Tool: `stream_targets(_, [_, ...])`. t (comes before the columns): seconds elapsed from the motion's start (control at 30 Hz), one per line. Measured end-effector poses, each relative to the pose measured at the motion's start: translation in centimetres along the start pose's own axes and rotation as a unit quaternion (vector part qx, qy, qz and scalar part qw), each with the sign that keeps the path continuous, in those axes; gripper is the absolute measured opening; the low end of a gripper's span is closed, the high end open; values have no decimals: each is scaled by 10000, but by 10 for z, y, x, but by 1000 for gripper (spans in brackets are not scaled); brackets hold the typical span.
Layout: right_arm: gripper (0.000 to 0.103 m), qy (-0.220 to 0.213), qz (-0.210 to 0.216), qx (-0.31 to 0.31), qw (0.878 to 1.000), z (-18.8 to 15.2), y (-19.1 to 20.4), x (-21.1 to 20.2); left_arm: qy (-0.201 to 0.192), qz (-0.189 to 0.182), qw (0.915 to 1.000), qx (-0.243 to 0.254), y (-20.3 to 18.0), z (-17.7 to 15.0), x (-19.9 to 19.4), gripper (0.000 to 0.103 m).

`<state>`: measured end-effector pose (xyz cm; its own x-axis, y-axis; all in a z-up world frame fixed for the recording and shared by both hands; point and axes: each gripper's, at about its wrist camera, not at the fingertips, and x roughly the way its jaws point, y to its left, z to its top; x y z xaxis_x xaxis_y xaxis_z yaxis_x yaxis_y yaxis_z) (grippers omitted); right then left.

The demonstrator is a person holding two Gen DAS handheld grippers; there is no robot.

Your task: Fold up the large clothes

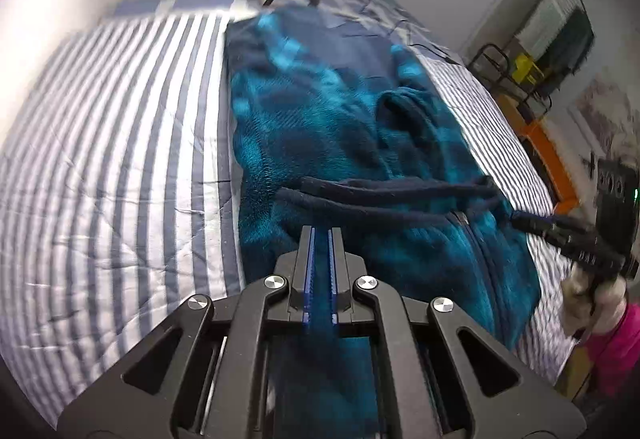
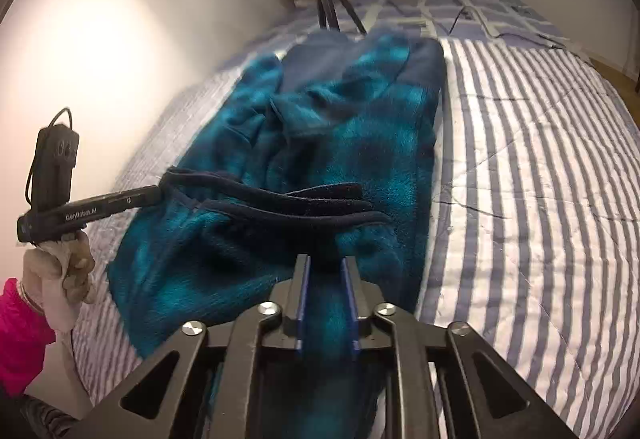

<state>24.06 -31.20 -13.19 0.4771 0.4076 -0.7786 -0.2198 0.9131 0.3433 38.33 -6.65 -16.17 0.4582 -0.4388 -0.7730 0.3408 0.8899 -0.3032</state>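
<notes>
Left wrist view shows the striped bed point(image 1: 120, 159) filling the frame, with the teal fleece garment point(image 1: 320, 119) lying on it as a long, narrow band from upper centre down to the lower middle. Its sides look already folded inward, so I judge the lengthwise fold done and the end-to-end fold left. Its long axis runs away from the cameras toward the pillows, dark-trimmed hem point(image 2: 280, 199) nearest. The left gripper point(image 1: 321, 235) is clamped tight on the near edge; the right gripper point(image 2: 326, 263) holds fleece between slightly parted jaws.
</notes>
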Motion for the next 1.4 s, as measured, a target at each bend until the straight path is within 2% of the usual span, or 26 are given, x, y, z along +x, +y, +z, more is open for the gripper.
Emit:
stream_targets(0.13, [26,-374,4,-140,9992,2,14,-10,-28,-150,9997,187,-19,-9,-14,2])
stream_targets(0.23, [33,-588,221,-68,9980,5,24,-8,32,-287,9992,286,-33,-12,-8,2])
stream_targets(0.33, [33,-451,249,-262,9983,5,40,5,246,-327,9985,373,-46,-17,12,2])
stream_targets(0.4, [35,-267,165,-505,9982,4,49,18,419,-202,9980,438,-50,-24,29,2])
stream_targets(0.47, [36,102,-50,-790,9968,-4,57,39,450,-72,9980,449,-49,-32,43,3])
stream_targets(0.57, [36,182,-177,-871,9959,-13,56,51,304,-128,9986,404,-46,-36,46,3])
stream_targets(0.67, [37,320,-146,-816,9960,-9,55,49,468,-227,9979,379,-44,-30,41,4])
stream_targets(0.73, [36,410,-83,-804,9959,-3,56,42,443,-332,9981,283,-40,-22,27,4])
stream_targets(0.83, [36,115,239,-711,9971,6,48,12,71,-296,9990,342,-29,-3,-4,5])
stream_targets(0.93, [33,-99,244,-664,9974,18,35,-10,-247,-152,9989,358,-4,30,-24,5])
stream_targets(1.03, [33,-303,37,-578,9979,39,13,-23,-438,-50,9987,246,20,61,-25,5])
stream_targets(1.1, [32,-362,-103,-484,9981,51,0,-22,-480,125,9986,182,37,88,-11,5])
stream_targets(1.27, [29,-344,-335,-253,9985,94,-31,16,-629,142,9979,-52,71,138,34,5])
stream_targets(1.4, [28,-384,-387,-84,9985,129,-44,49,-517,105,9986,-85,81,165,77,5])
